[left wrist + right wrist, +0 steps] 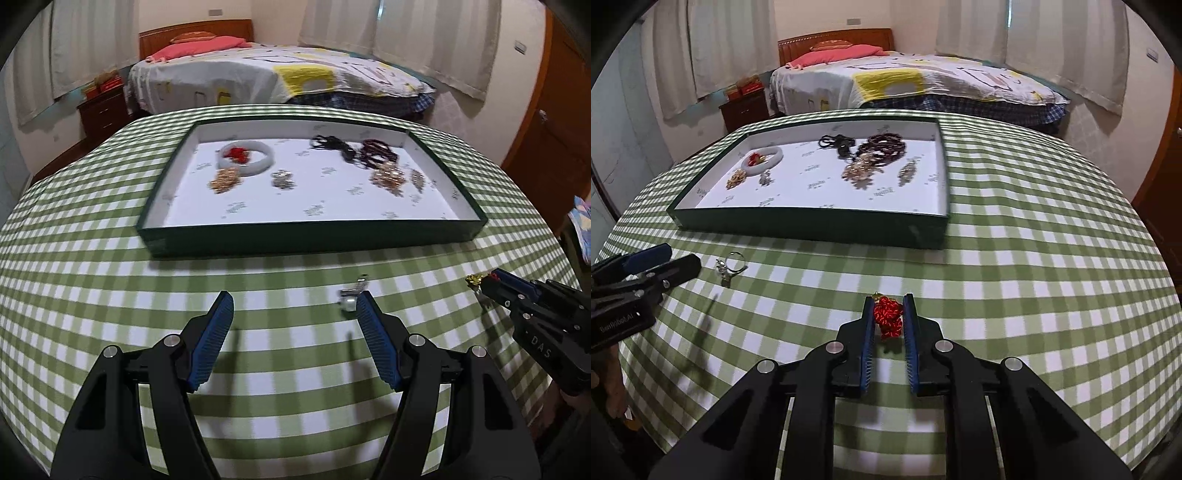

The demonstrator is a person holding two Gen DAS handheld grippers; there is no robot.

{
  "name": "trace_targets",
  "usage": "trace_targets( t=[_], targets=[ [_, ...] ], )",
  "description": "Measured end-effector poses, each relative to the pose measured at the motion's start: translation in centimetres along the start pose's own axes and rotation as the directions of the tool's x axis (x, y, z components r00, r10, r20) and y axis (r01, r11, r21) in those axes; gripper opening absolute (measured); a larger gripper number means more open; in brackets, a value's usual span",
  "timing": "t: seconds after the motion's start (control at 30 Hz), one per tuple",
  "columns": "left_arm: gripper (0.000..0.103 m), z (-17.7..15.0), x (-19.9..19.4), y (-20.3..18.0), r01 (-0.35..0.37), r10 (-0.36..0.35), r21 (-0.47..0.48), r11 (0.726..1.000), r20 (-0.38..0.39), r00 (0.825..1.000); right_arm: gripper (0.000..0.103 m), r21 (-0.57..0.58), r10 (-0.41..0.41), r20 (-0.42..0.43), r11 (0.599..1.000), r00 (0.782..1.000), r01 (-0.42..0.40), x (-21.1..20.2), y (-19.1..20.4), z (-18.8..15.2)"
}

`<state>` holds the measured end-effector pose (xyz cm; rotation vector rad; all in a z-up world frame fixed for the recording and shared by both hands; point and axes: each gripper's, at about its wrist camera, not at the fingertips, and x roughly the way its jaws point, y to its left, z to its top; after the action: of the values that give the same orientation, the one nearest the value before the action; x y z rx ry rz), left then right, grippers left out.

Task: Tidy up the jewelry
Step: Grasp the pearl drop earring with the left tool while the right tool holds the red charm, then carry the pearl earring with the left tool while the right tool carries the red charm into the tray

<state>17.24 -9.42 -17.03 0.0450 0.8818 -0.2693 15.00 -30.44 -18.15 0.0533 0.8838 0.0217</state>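
Note:
A dark green tray with a white lining holds several jewelry pieces: a pale jade bangle, dark bead strings and gold pieces. My right gripper is shut on a red knotted cord ornament with a gold tip, just above the checked cloth; it also shows in the left wrist view. My left gripper is open and empty, above the cloth. A silver ring lies by its right finger.
The round table has a green-and-white checked cloth. Behind it stand a bed and a wooden nightstand. A wooden door is at the right.

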Motion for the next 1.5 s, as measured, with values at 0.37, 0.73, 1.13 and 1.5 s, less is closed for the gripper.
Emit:
trace_targets(
  t=[0.37,0.73,1.13,1.5],
  targets=[
    [0.062,0.0,2.2,-3.0,0.047,-0.044,0.078,0.996,-0.031,0.999,0.016,0.06,0.018,0.012,0.998,1.0,-0.019,-0.4,-1.8,-0.2],
    [0.046,0.3,3.2,-3.0,0.041,-0.037,0.111,0.993,-0.044,0.998,0.016,0.078,0.032,0.005,0.996,0.999,-0.032,0.0,-2.1,-0.4],
    [0.021,0.2,3.0,-2.8,0.046,-0.043,0.135,0.99,-0.031,0.999,0.016,0.072,0.026,-0.003,0.997,1.0,-0.026,0.2,-1.9,-0.5],
    [0.018,0.2,2.9,-3.0,0.052,-0.048,0.136,0.989,-0.03,0.998,0.016,0.072,0.023,-0.004,0.997,1.0,-0.023,0.3,-1.8,-0.6]
  ],
)
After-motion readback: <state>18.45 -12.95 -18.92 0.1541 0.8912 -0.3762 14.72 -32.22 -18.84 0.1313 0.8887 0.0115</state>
